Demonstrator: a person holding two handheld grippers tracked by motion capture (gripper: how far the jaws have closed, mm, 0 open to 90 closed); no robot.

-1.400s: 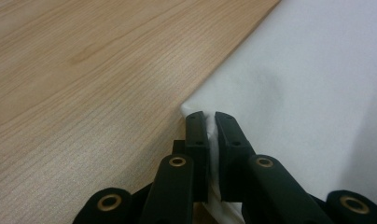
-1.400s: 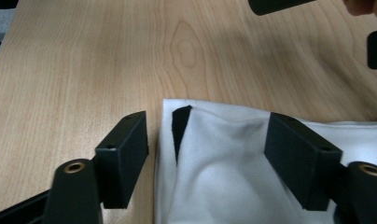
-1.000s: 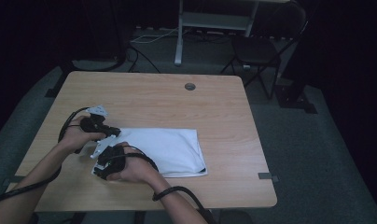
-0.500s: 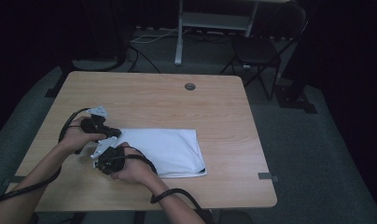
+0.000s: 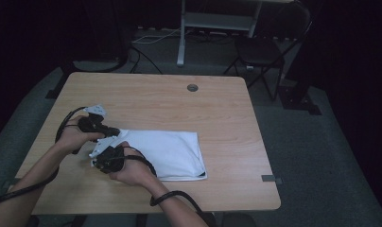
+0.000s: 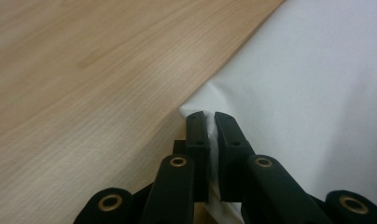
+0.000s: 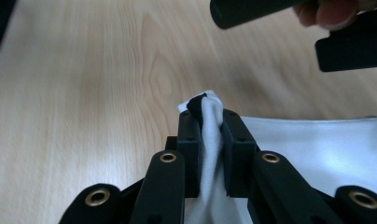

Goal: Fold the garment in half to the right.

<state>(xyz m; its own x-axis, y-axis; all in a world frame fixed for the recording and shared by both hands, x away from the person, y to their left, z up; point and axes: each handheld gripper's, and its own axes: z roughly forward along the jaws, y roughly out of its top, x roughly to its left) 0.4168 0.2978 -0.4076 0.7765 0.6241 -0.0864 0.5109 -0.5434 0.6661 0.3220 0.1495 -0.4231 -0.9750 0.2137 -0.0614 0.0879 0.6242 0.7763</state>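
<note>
White cloth (image 5: 168, 153) lies flat on the wooden table (image 5: 217, 113), long axis running away from both grippers toward the table's right side. Left gripper (image 6: 211, 128) is clamped on the cloth's near corner edge. Right gripper (image 7: 209, 122) has just been closing and now pinches a bunched corner between its pads, the fabric poking out past the fingertips (image 7: 233, 122).

wooden table (image 5: 255, 142), light grain, rounded corners, with a round grey cable grommet (image 5: 192, 88) set near its far edge; dark tape tab (image 5: 271, 178) at its right edge; black folding chair (image 5: 267, 47) beyond the far right corner, on grey carpet (image 5: 331, 156); pale metal stand (image 5: 217, 21) behind the table, cables (image 5: 146, 38) trailing on the floor beside it
</note>
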